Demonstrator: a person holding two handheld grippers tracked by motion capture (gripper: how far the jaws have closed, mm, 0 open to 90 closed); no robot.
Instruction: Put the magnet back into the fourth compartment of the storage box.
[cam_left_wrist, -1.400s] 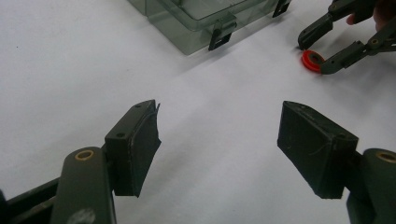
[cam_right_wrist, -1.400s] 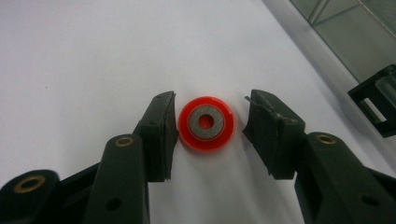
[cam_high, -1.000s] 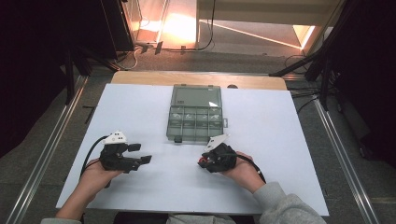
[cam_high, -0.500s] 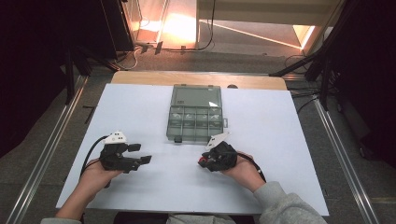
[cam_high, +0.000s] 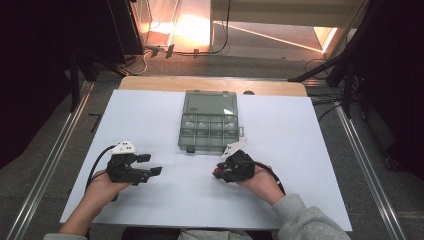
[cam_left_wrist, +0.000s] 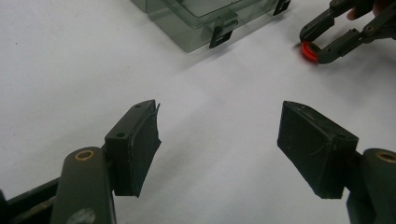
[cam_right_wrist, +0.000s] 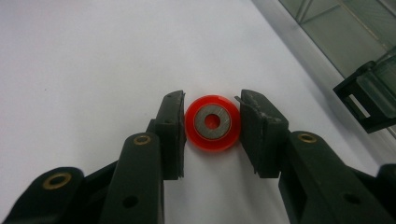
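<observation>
The right gripper (cam_right_wrist: 212, 126) is clamped on a red ring (cam_right_wrist: 213, 122) lying flat on the white sheet (cam_high: 300, 130), hole facing up, no long axis, just off the near right corner of the closed clear box (cam_high: 209, 122), probably bound for it. The left gripper (cam_left_wrist: 219, 149) waits agape and empty near the sheet's front left.

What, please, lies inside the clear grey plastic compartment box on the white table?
The clear grey plastic compartment box shows divider walls forming small compartments beneath its shut lid; glare and distance hide whether anything lies in them.
</observation>
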